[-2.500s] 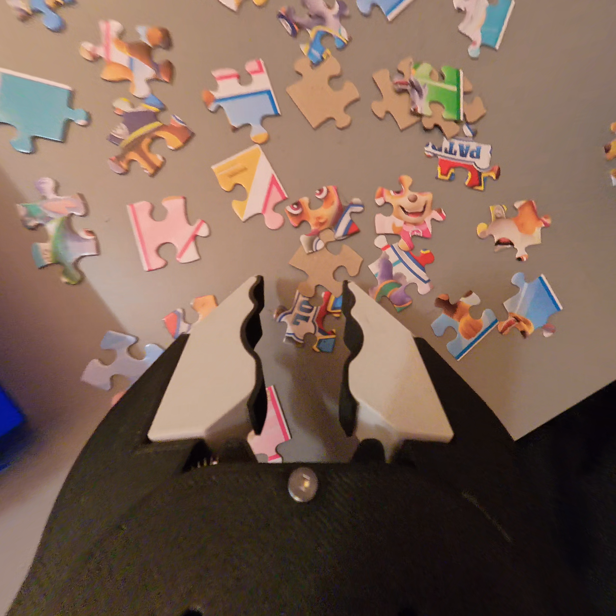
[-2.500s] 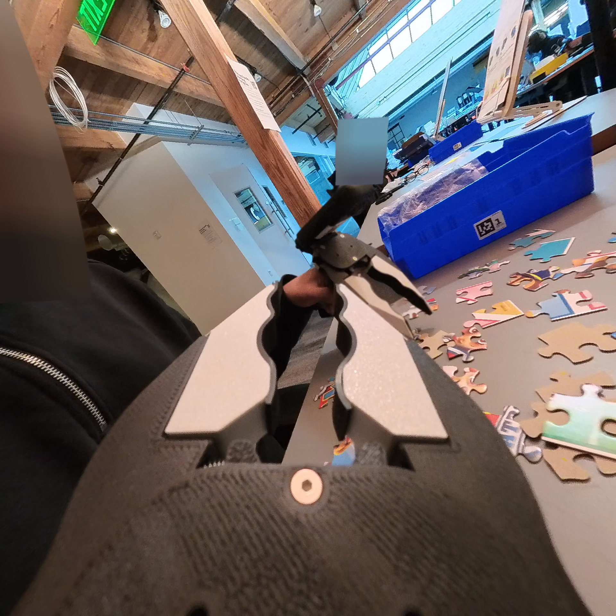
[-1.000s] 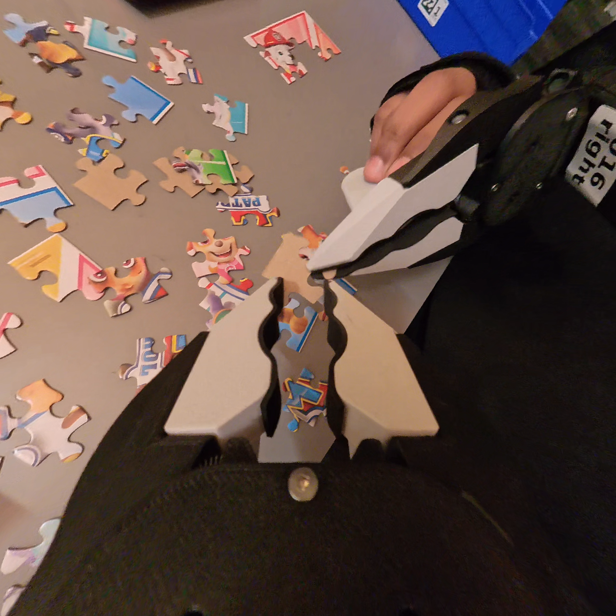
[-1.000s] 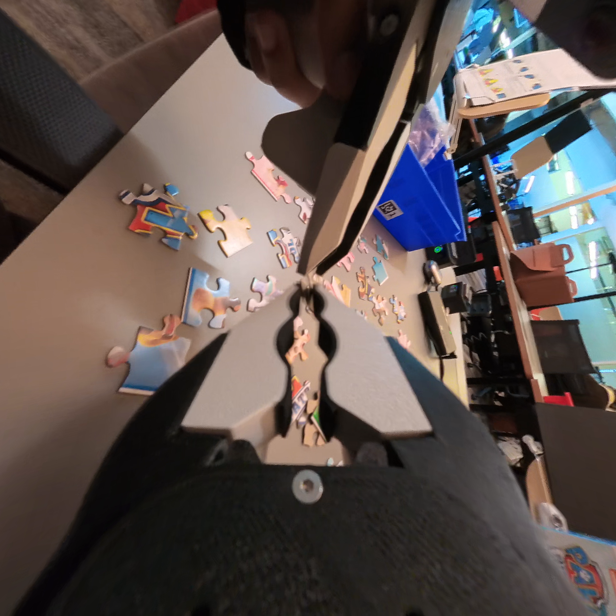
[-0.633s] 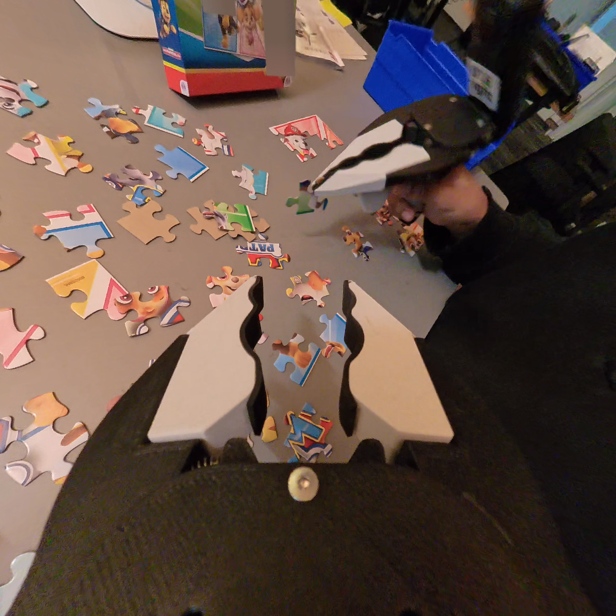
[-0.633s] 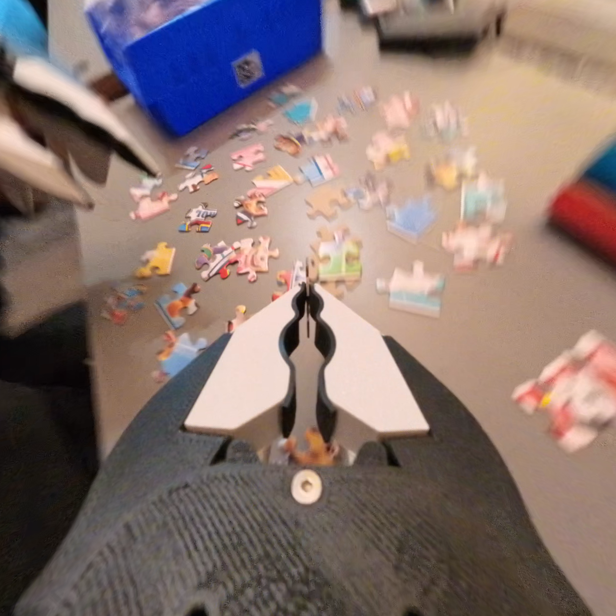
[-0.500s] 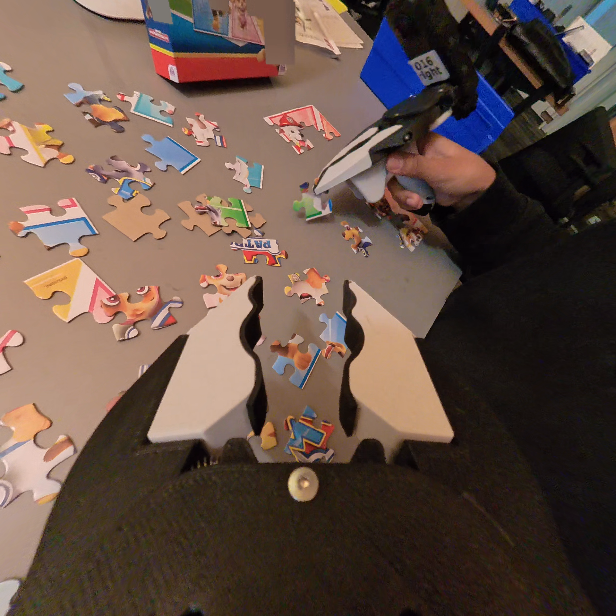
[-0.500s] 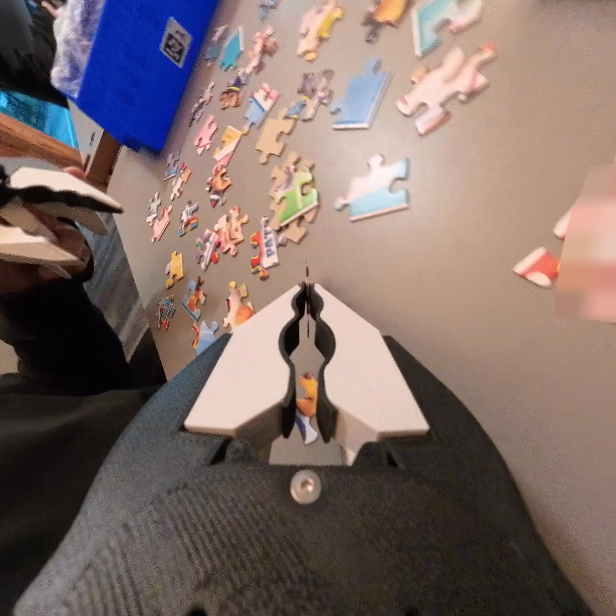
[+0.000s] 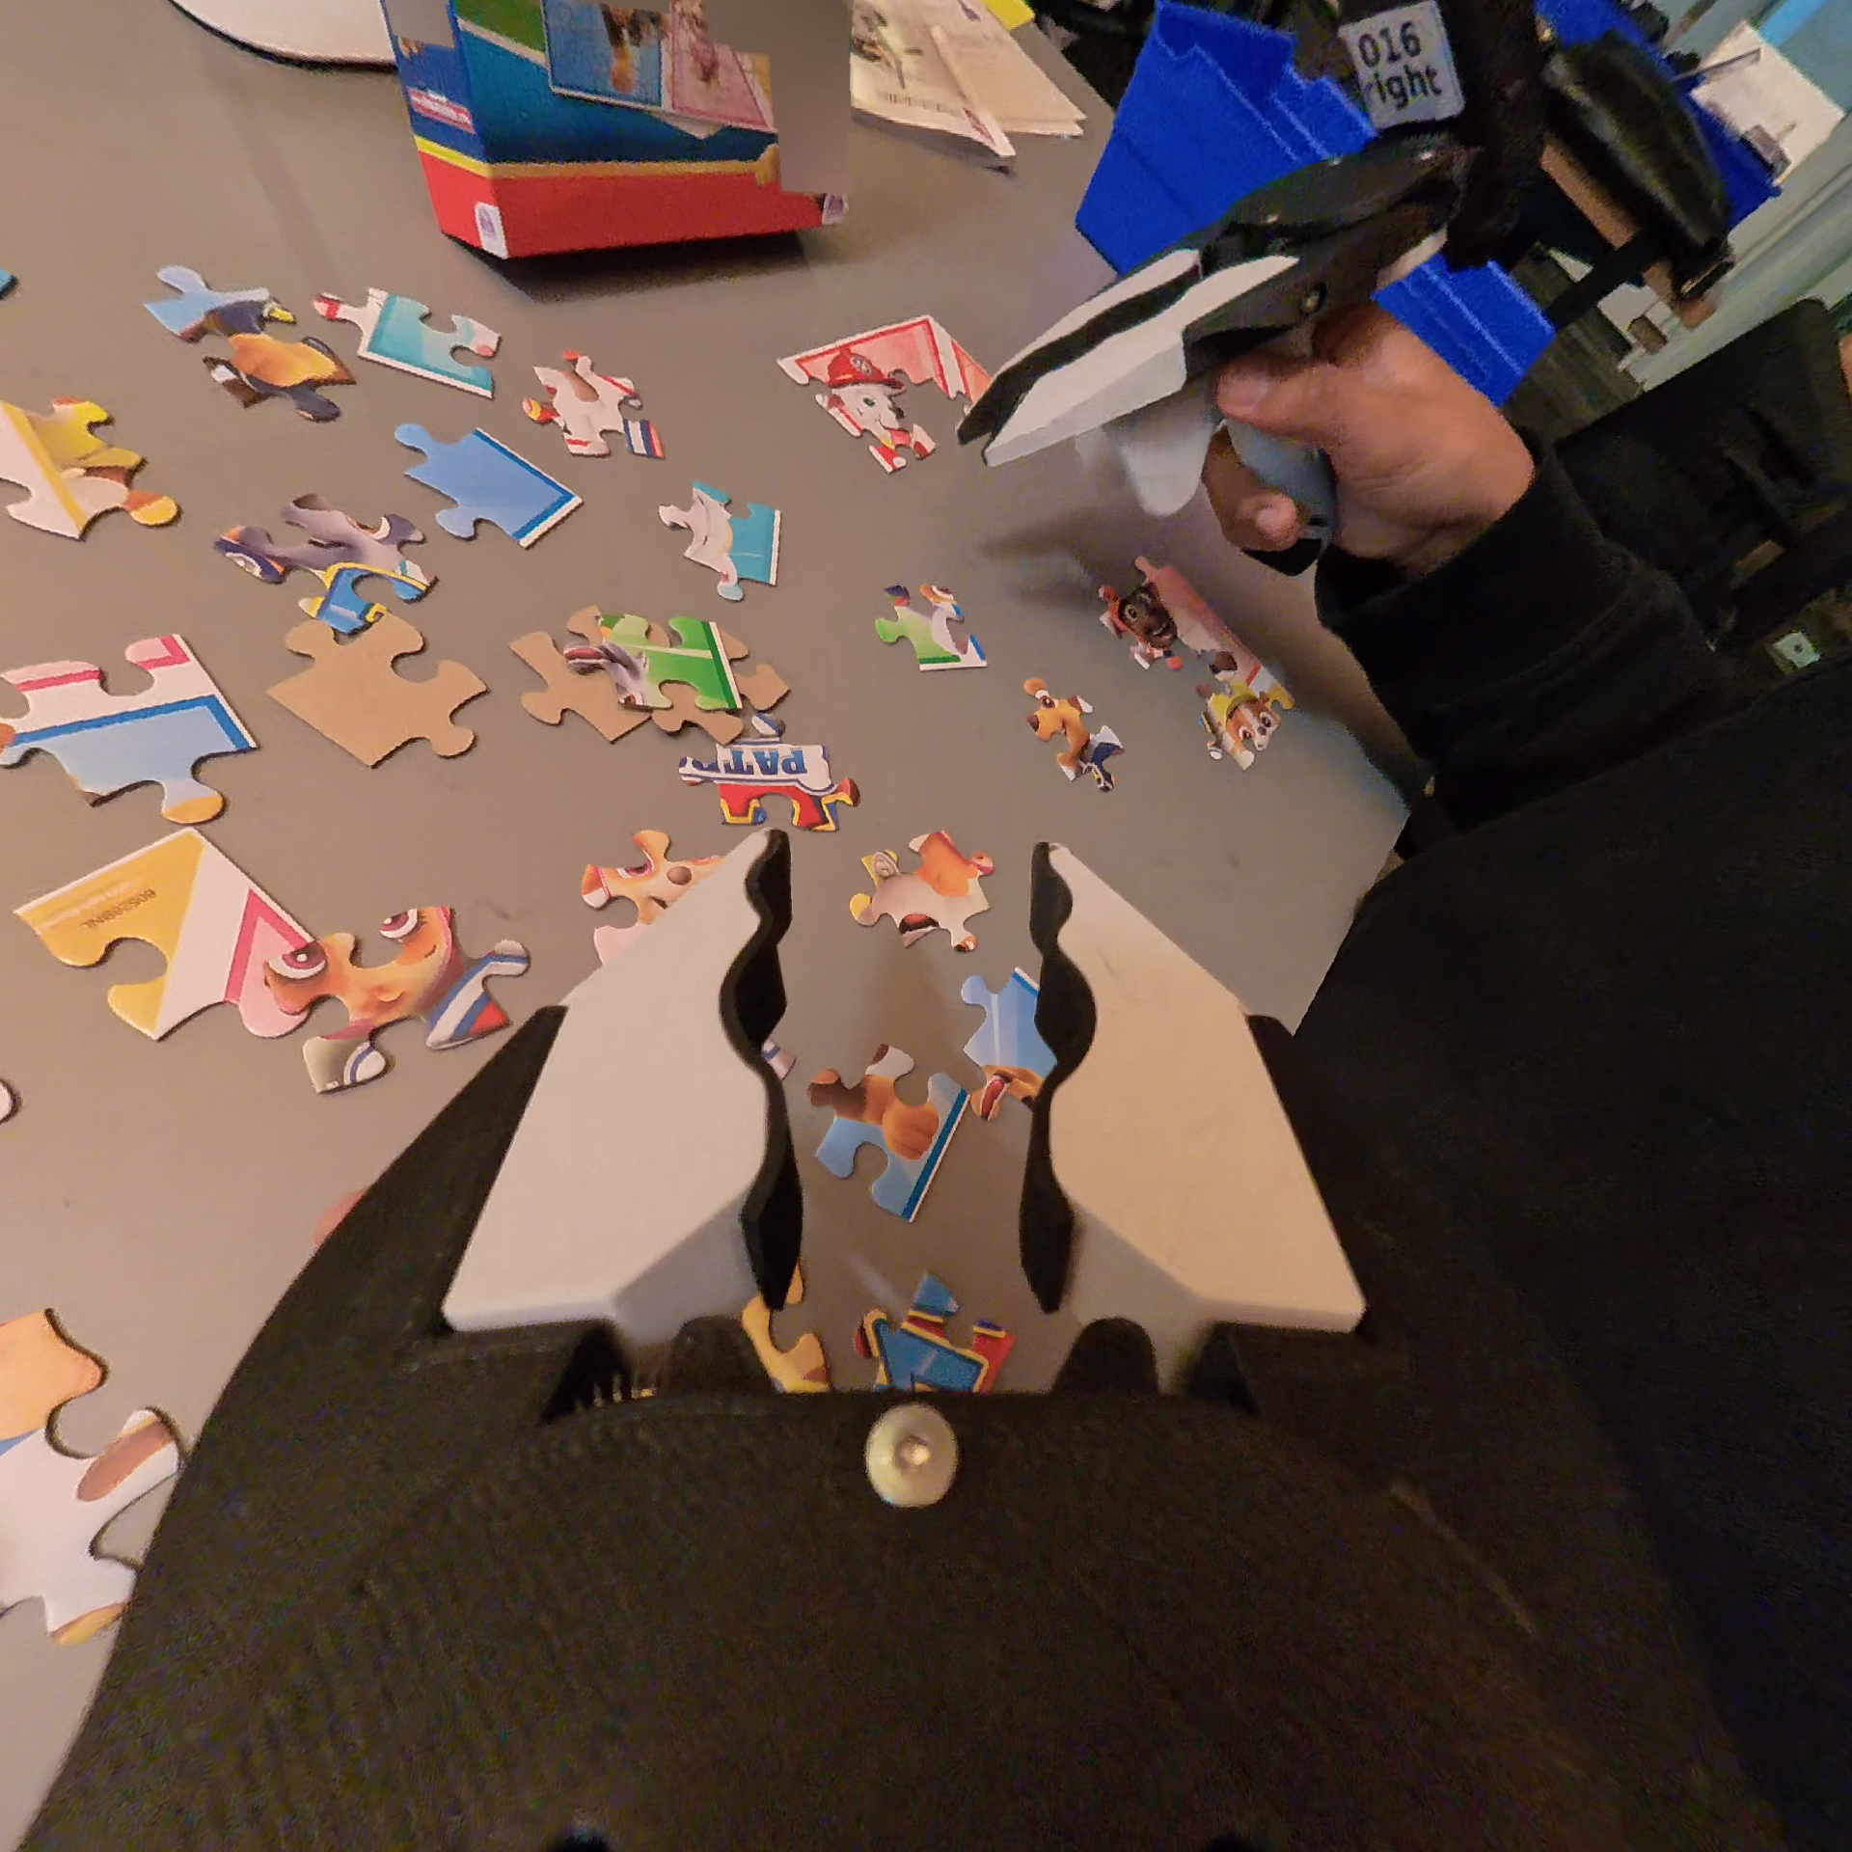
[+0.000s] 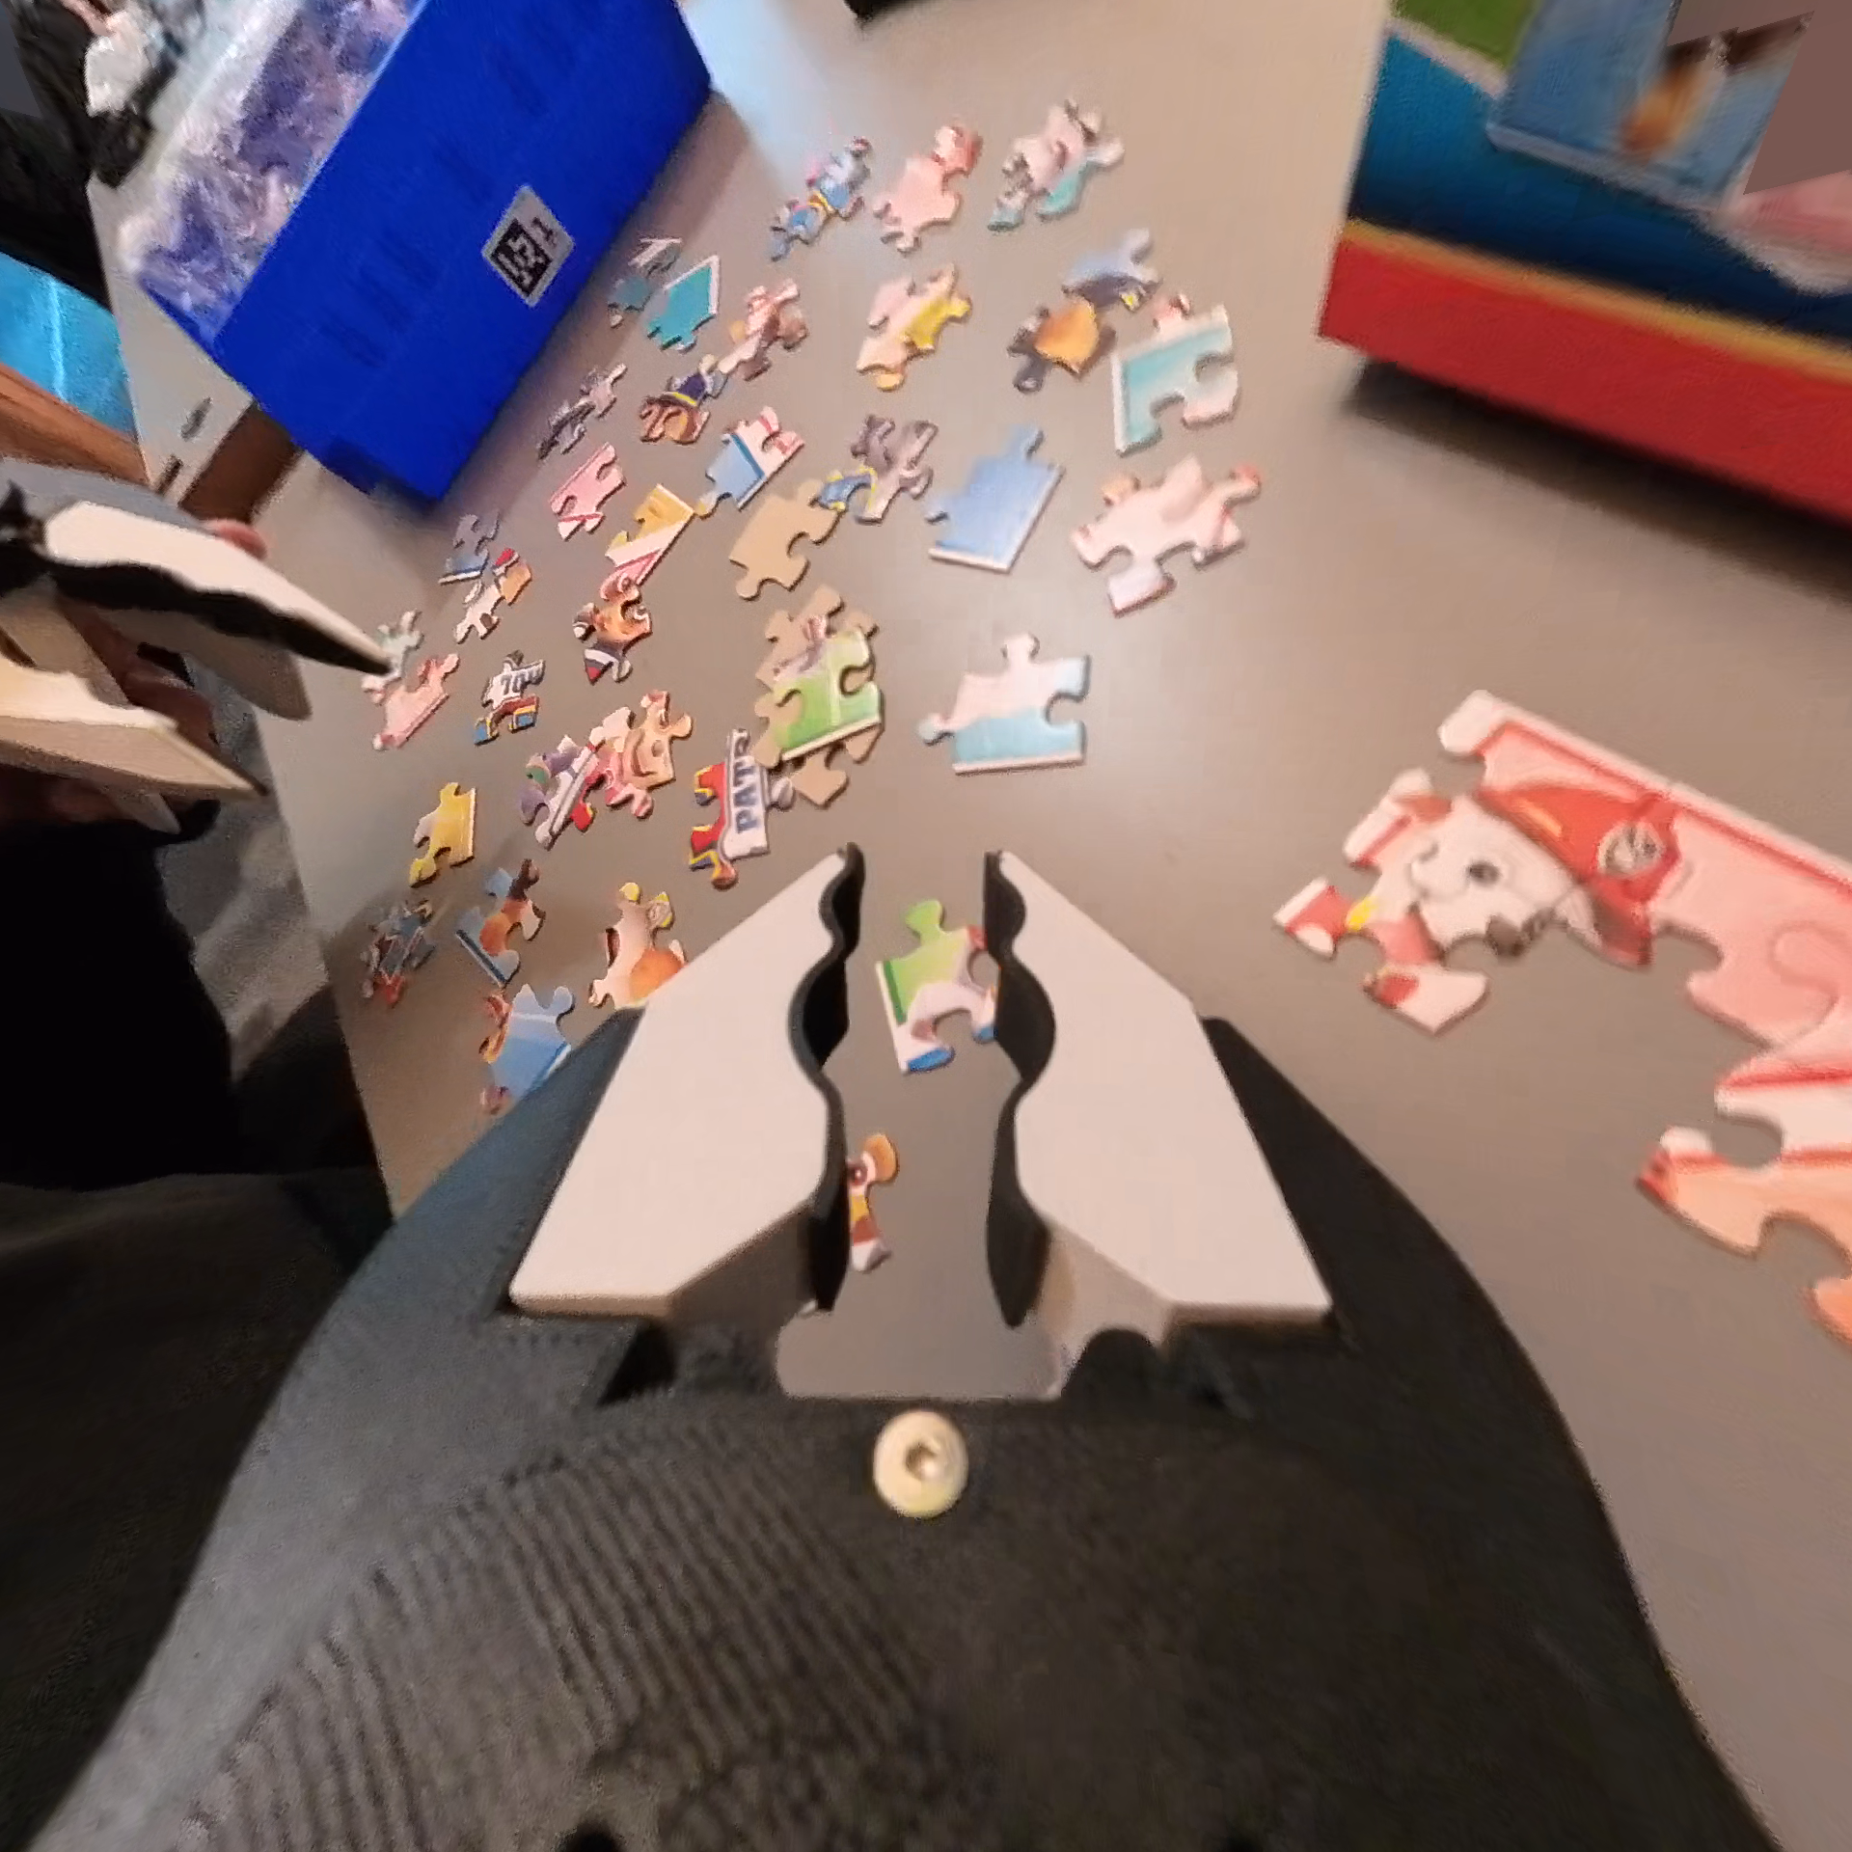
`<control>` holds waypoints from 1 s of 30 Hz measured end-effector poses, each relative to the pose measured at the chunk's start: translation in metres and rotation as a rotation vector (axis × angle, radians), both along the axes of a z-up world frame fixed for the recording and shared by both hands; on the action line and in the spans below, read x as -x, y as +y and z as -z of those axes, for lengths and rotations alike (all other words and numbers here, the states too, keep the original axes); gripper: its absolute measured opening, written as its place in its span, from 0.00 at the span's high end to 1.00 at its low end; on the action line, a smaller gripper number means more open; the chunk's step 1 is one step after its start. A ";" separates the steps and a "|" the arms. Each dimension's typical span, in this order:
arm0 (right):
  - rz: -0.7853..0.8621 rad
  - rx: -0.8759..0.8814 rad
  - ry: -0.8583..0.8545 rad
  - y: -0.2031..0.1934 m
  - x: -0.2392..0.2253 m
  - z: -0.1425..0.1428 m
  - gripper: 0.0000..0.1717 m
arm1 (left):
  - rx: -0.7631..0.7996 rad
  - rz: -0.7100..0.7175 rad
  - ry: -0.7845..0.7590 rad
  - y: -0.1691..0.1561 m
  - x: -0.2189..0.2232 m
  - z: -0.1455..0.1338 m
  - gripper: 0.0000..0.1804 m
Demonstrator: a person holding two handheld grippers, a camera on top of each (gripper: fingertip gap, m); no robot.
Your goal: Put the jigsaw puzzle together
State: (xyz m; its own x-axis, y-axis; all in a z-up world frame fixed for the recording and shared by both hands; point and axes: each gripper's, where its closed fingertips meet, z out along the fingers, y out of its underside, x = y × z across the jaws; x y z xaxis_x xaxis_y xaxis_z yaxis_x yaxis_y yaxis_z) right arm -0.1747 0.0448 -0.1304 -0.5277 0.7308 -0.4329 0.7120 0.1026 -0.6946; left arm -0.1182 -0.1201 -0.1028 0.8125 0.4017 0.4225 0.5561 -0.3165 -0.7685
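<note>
Many loose jigsaw pieces lie on a grey table [image 9: 501, 832]. My left gripper [image 9: 907, 852] is open and empty, hovering over an orange and white piece [image 9: 922, 892] and a blue and brown piece [image 9: 887, 1132]. My right gripper [image 10: 920, 862] is open and empty above a green and white piece [image 10: 937, 987] that lies flat on the table. The left wrist view shows the right gripper [image 9: 987, 441] raised in a hand, with that green piece [image 9: 927, 631] on the table below it. The left gripper [image 10: 301, 641] shows at the left of the right wrist view.
A joined red and pink puzzle section [image 9: 882, 391] [image 10: 1563, 882] lies near the right gripper. A red and blue puzzle box [image 9: 601, 130] [image 10: 1603, 301] stands at the back. A blue bin [image 9: 1253, 170] [image 10: 431, 251] and papers [image 9: 952, 90] are beyond. Spacing between my two grippers at the tips: around 20 cm.
The grippers met tip to tip a second ago and have parted. The left jaws opened. The right gripper, shut on a thin piece, has opened; the green piece lies on the table.
</note>
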 end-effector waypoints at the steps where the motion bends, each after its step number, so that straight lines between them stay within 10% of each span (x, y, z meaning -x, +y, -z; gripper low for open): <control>1: -0.027 -0.026 0.036 -0.007 0.001 -0.003 0.87 | -0.008 -0.002 -0.002 0.001 0.001 -0.001 0.75; 12: -0.302 -0.427 0.215 -0.103 0.029 0.038 0.69 | -0.035 0.001 0.001 0.006 -0.004 0.001 0.75; 16: -0.304 -0.454 0.154 -0.105 0.038 0.061 0.66 | -0.069 -0.010 0.003 0.001 -0.006 -0.004 0.75; 19: -0.288 -0.432 0.144 -0.103 0.039 0.058 0.87 | -0.087 -0.022 0.001 -0.005 -0.005 -0.005 0.75; 30: -0.134 -0.339 0.187 -0.035 0.024 0.011 0.87 | -0.133 -0.015 -0.019 -0.007 -0.003 -0.003 0.75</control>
